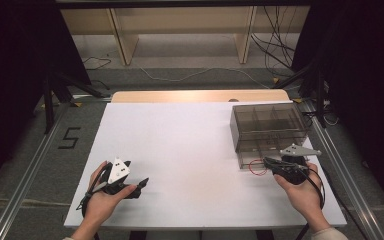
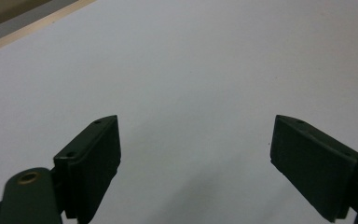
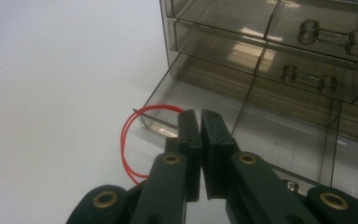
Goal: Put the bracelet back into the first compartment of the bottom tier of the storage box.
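A laboratory or recording workspace is indicated. A white-covered desk (image 1: 190, 150) is seen on grey carpet, flanked by metal floor rails (image 1: 27, 172) and black stands (image 1: 50, 95), with a taped numeral "5" (image 1: 69, 138) beside it. Loose cables (image 1: 275, 47) are noted beneath a bare wooden shelf unit (image 1: 180, 25) behind.

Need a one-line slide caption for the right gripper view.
Right gripper, jaws shut on a red wire loop, at the open bottom drawer of a smoked clear drawer cabinet.
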{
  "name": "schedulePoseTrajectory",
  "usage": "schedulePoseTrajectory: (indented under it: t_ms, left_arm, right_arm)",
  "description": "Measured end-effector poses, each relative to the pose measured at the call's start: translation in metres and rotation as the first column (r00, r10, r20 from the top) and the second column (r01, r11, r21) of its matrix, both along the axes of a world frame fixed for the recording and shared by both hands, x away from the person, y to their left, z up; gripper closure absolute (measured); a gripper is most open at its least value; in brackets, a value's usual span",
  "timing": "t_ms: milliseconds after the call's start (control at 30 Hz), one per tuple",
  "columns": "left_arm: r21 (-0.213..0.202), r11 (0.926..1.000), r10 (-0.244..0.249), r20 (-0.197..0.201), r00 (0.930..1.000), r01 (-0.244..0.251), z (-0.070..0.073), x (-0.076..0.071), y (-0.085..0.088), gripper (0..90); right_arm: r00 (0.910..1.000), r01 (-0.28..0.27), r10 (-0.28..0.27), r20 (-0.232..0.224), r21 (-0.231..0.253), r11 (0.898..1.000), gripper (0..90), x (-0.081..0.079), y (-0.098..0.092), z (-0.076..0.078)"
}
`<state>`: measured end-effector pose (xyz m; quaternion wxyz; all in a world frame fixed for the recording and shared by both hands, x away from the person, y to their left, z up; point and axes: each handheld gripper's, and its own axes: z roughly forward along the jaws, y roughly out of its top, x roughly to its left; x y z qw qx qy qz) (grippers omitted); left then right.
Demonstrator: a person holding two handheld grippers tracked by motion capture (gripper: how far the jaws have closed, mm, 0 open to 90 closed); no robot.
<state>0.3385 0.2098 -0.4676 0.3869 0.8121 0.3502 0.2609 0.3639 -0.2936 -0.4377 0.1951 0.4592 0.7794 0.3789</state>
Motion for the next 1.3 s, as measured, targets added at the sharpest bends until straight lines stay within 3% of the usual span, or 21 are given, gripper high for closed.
schedulePoseTrajectory:
  t_ms: [1300]
  left_arm:
    - [-0.004,1.0000,0.000,0.000,1.0000,0.000,0.000,0.000,-0.001,16.0]
  right_arm:
    - [0.9997,0.017,-0.017,0.020,0.007,1.000,87.6,0.011,-0.001,0.007]
